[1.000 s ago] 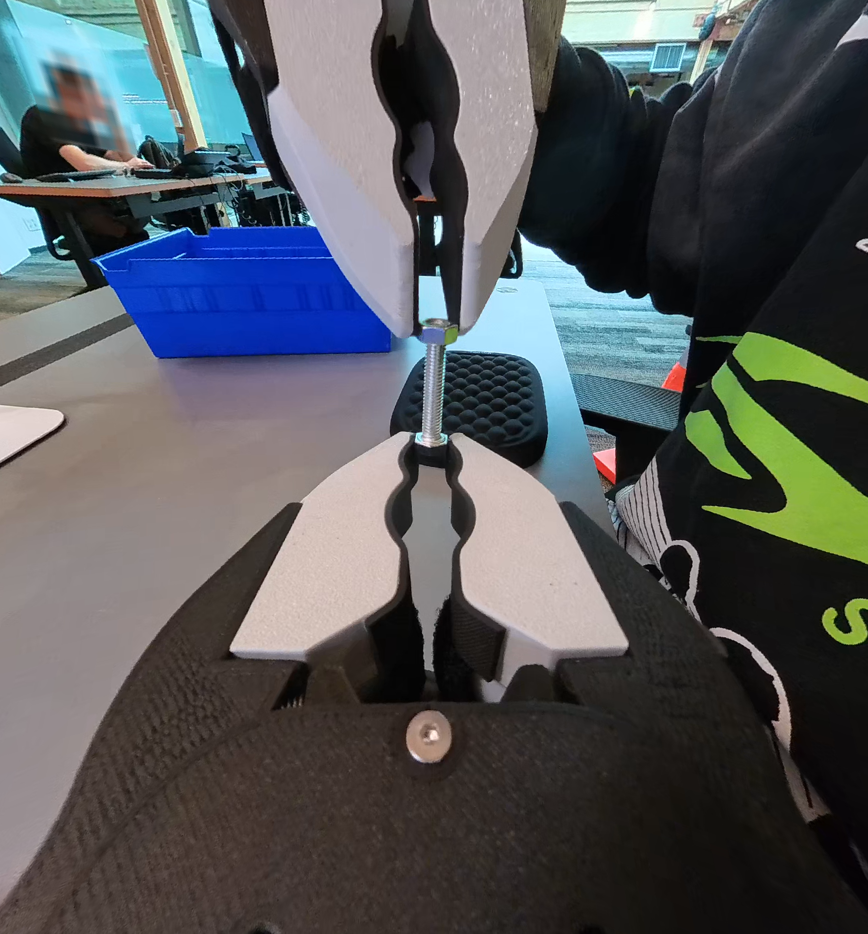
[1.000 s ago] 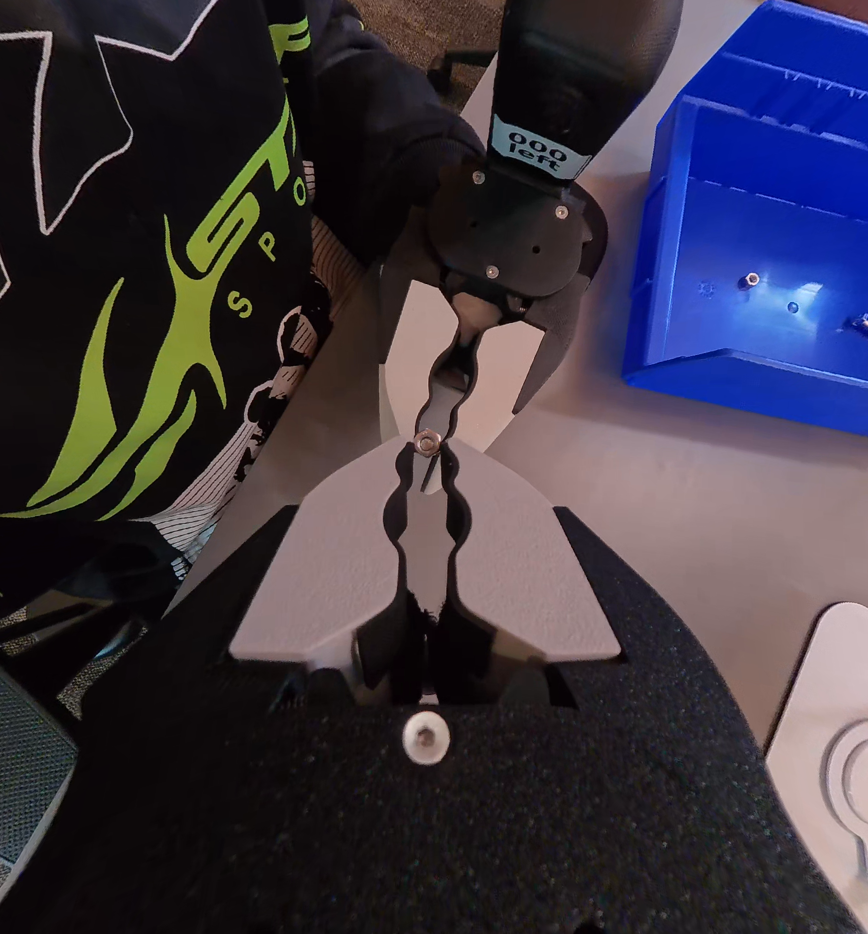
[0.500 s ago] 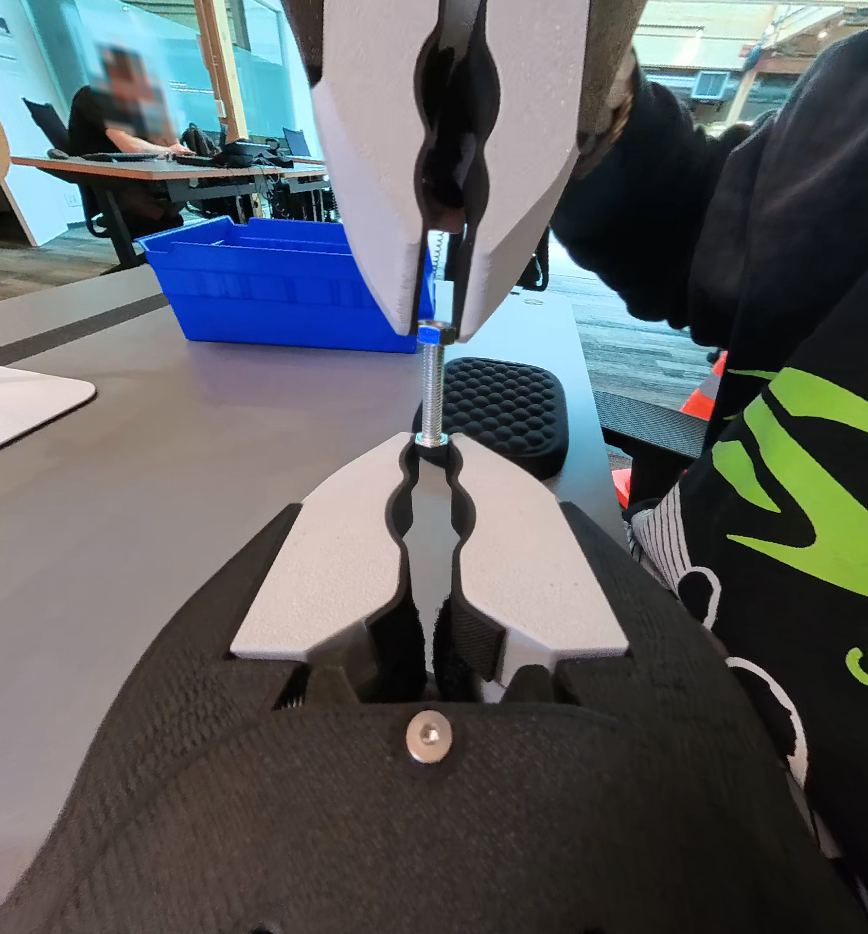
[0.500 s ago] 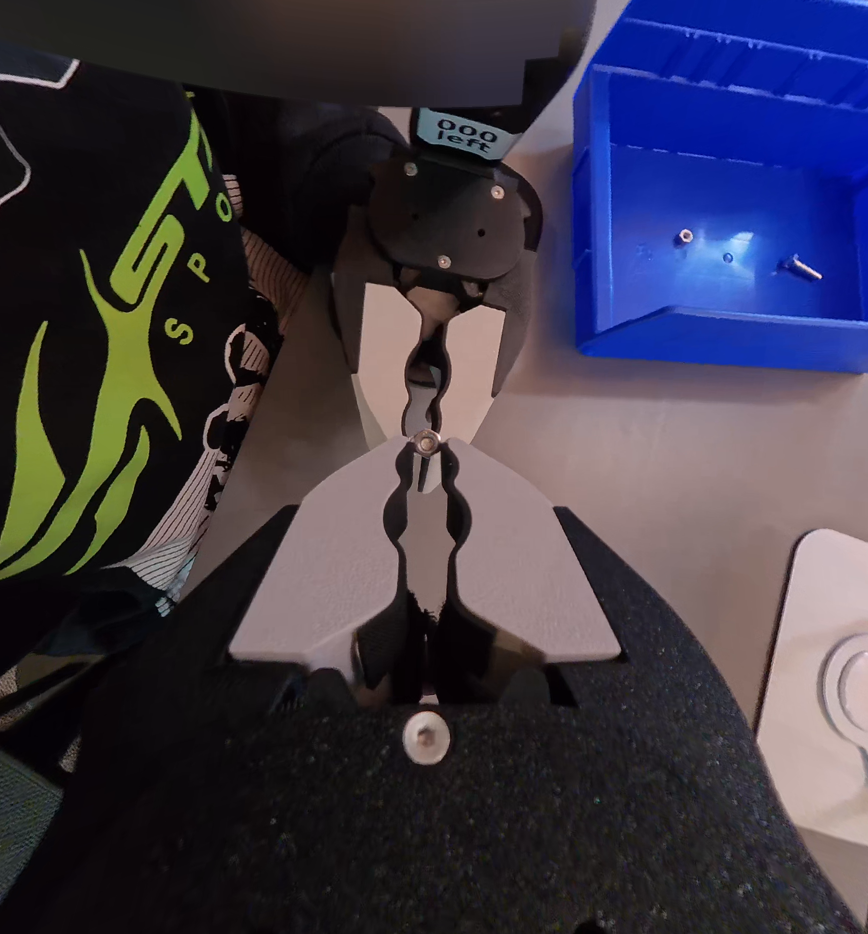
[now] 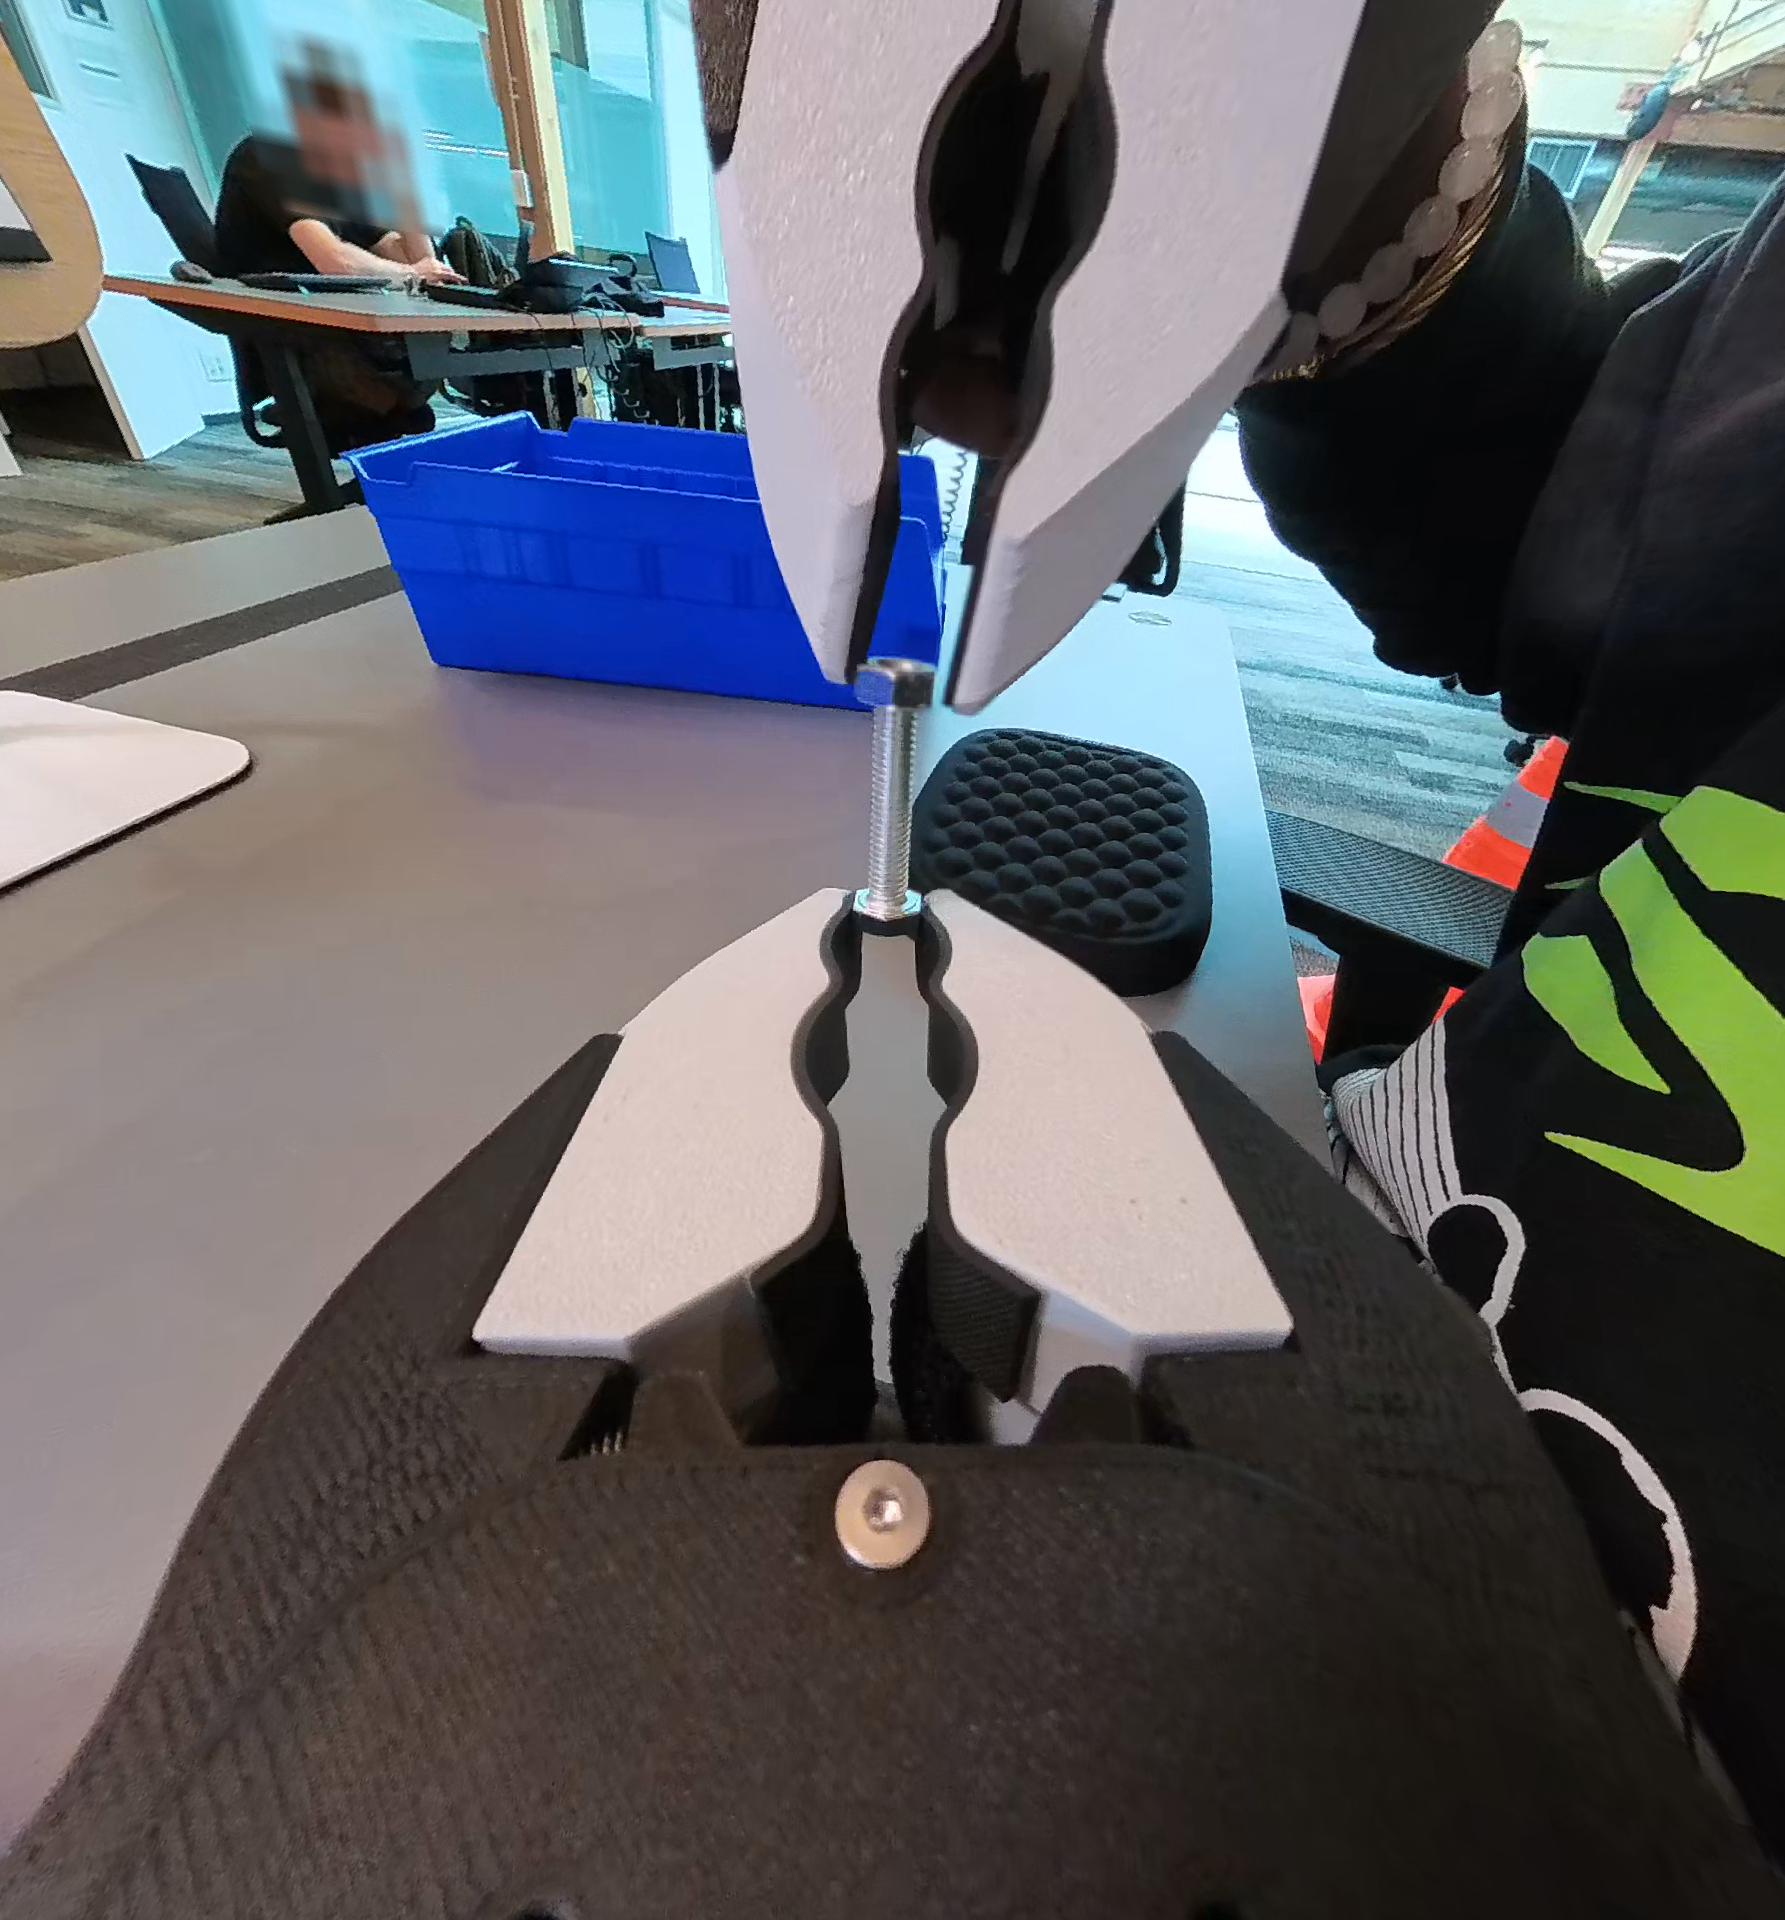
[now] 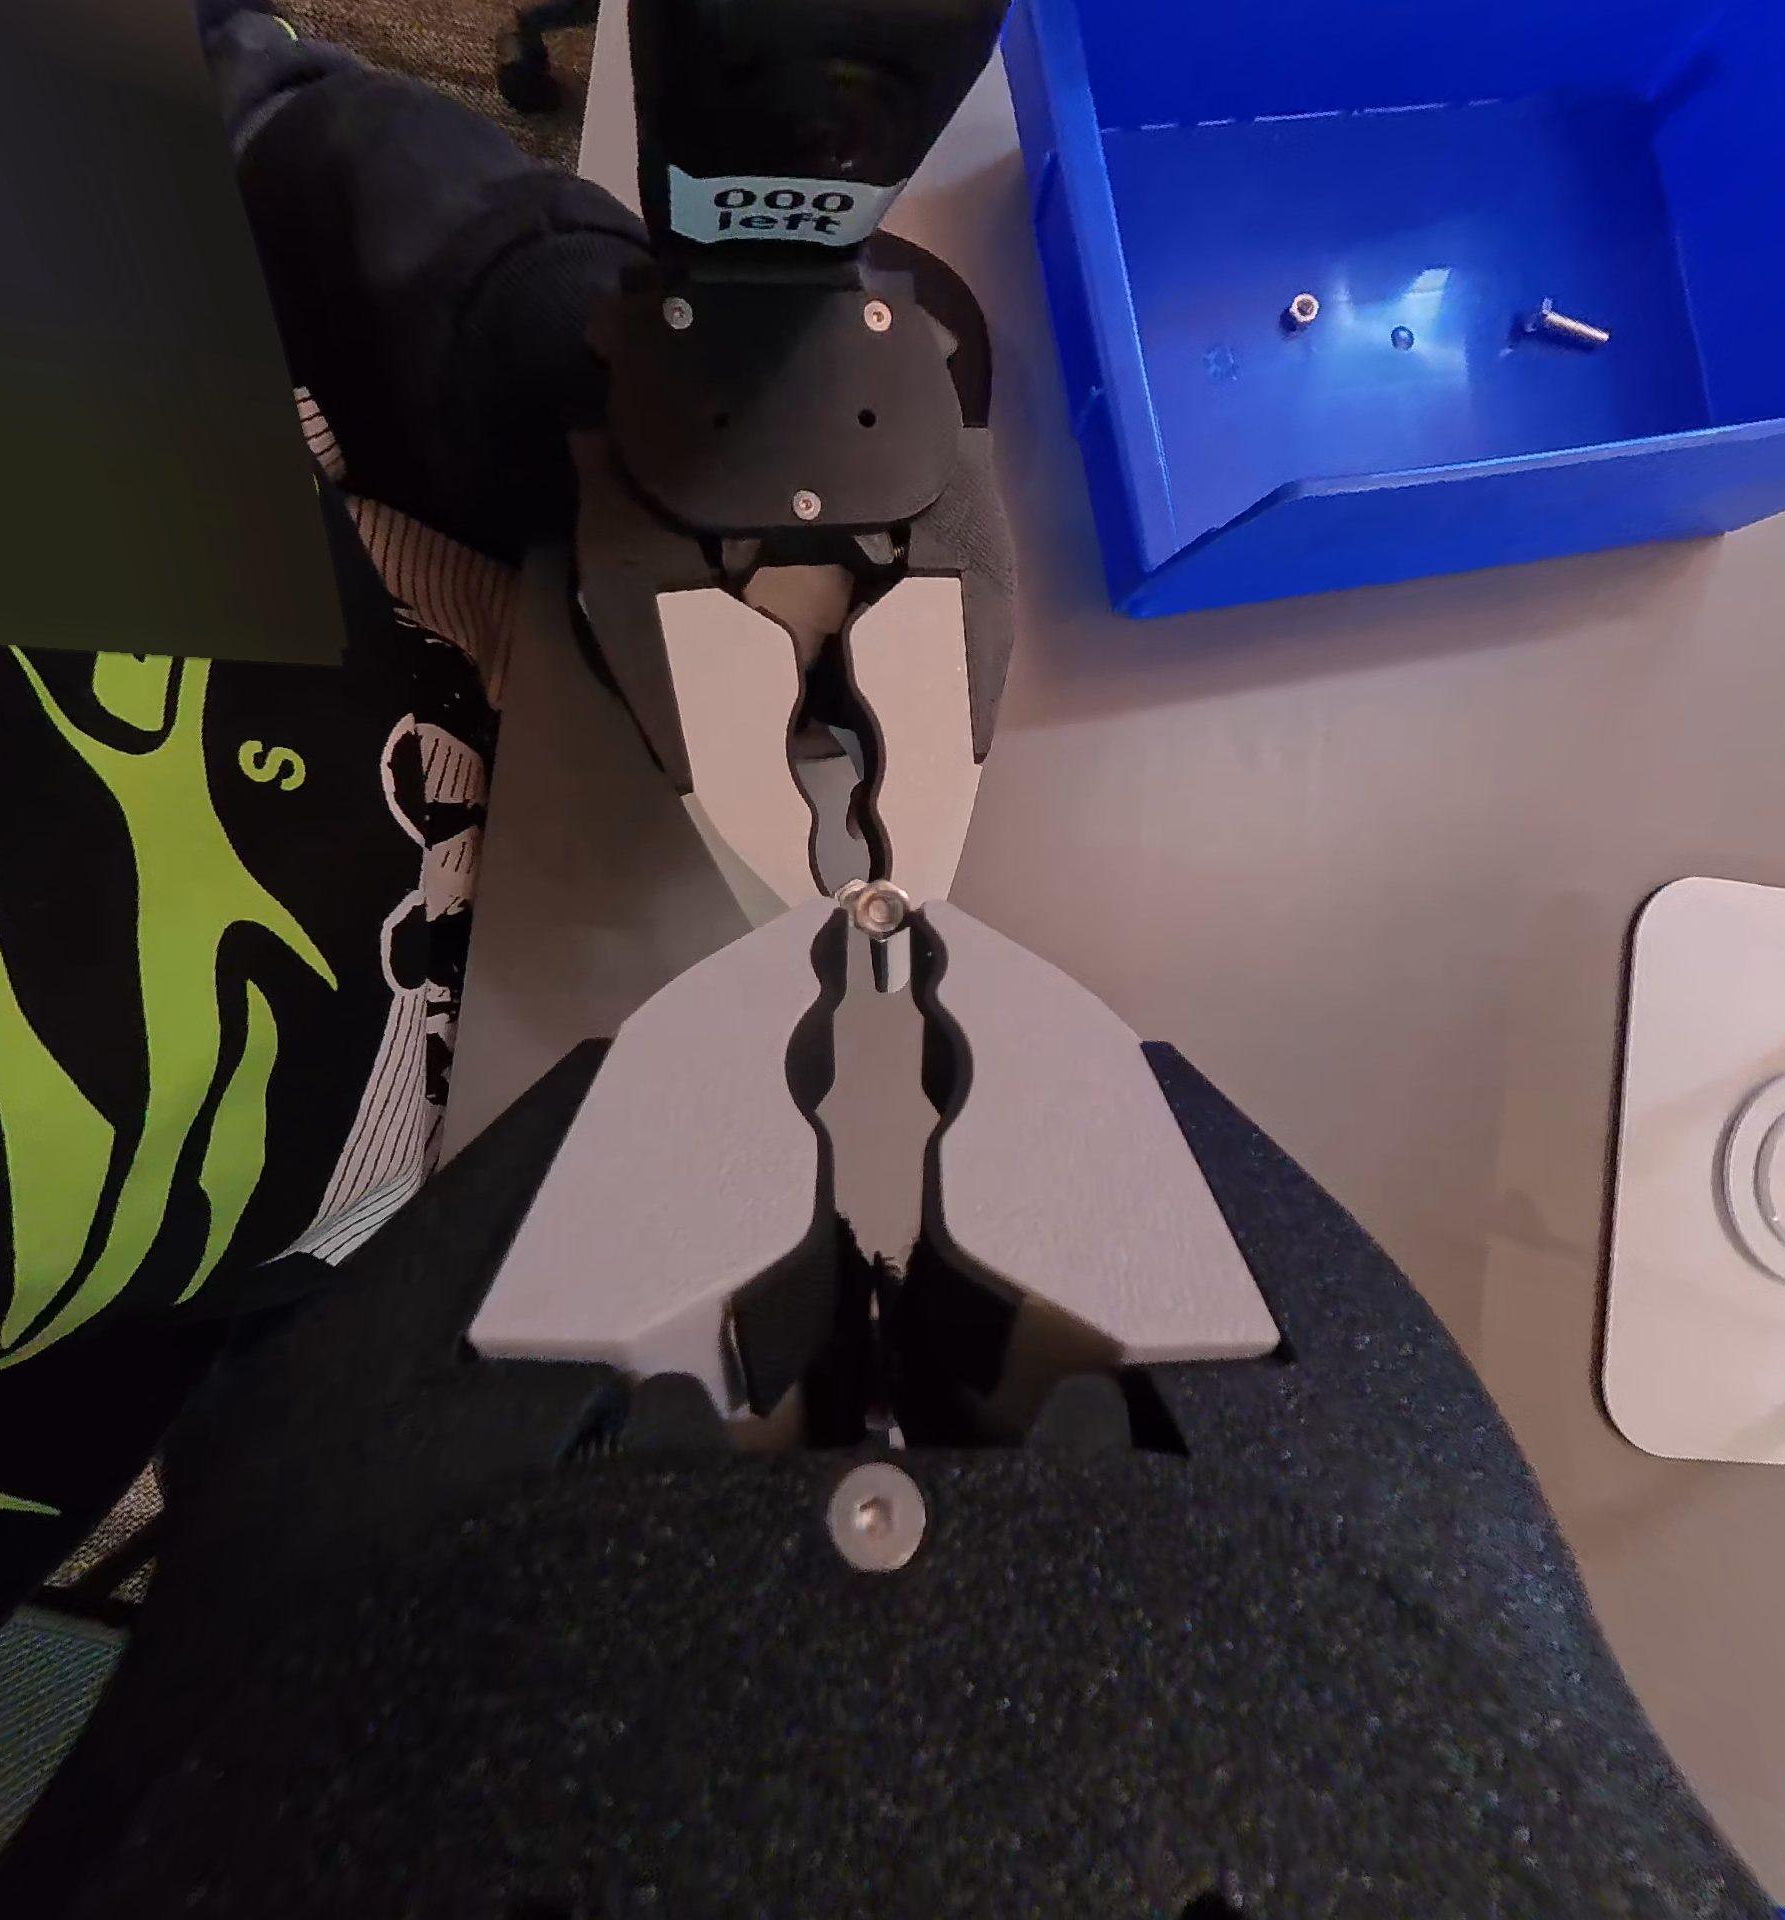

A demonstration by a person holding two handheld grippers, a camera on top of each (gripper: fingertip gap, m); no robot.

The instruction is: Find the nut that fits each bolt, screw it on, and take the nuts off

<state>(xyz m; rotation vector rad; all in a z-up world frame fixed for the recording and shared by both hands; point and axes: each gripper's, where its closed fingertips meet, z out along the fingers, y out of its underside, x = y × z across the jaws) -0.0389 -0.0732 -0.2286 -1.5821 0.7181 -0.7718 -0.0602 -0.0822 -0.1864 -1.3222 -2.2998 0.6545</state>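
Table (image 5: 368,935): grey top under your work; you hold both tools above it, nothing of the pair rests on it.
Bin (image 6: 1407,343): blue, open, on the table beside you; a loose nut (image 6: 1304,309) and a short bolt (image 6: 1563,330) lie apart on its floor.
Pad (image 5: 1064,852): black dimpled cushion at the table edge, behind the bolt you hold.
Left hand-held gripper (image 5: 886,914): pressed together on the head end of the long bolt (image 5: 889,810), which stands upright out of the tips.
Right hand-held gripper (image 6: 875,912): comes down from above; in the left view a gap shows between one tip and the top nut (image 5: 895,686), so you cannot tell whether it is pinching or has let go.
Top nut: sits at the very top of the threaded shaft, with bare thread below it.
Handling: steel, stiff, light, smooth and slippery; the nut is small and easily dropped or cross-threaded.
Grip advice: take the nut by two opposite flats with the very tips, square to the shaft, and hold the bolt by its head.
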